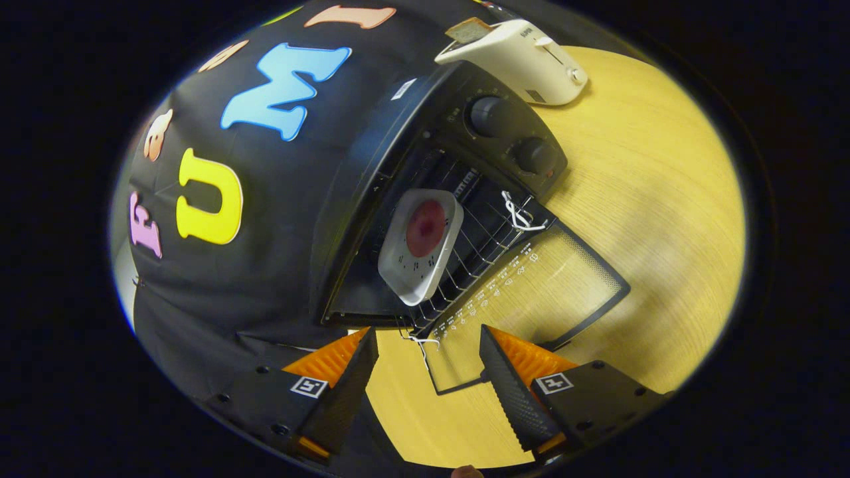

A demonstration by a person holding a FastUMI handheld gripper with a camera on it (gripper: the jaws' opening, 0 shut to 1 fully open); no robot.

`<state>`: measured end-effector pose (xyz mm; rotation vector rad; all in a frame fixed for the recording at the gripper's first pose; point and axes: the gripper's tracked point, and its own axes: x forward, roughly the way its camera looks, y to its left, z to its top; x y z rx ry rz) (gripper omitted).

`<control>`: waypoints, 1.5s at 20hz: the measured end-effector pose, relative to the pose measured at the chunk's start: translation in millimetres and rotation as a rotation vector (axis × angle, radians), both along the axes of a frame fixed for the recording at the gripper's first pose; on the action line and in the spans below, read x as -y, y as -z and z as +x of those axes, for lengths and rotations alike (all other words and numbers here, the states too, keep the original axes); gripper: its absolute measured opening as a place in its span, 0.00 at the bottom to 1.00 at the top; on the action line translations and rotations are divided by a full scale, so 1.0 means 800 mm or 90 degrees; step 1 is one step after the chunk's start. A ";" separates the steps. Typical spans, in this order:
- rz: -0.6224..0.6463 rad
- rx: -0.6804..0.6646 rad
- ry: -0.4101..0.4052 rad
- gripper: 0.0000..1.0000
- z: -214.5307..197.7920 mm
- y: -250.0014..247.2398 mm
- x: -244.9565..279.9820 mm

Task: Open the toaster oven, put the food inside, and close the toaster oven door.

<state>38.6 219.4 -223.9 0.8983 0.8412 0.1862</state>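
Inside the toaster oven [425, 199], on its wire rack [478, 245], sits the white dish of food [420, 244].
The oven's glass door [531, 292] lies folded down open; just before its edge the gripper [428, 372] hangs spread and seemingly empty, a white toaster [524, 60] beyond the oven.

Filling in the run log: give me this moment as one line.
tool: open, empty | toaster oven door: open, just ahead | white dish of food: on rack inside | left: close door

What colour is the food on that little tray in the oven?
Dark red, on a white tray; gripper view. The gripper is open.
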 end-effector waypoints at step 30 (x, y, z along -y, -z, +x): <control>-0.581 -0.065 -0.283 0.99 -0.065 0.162 0.031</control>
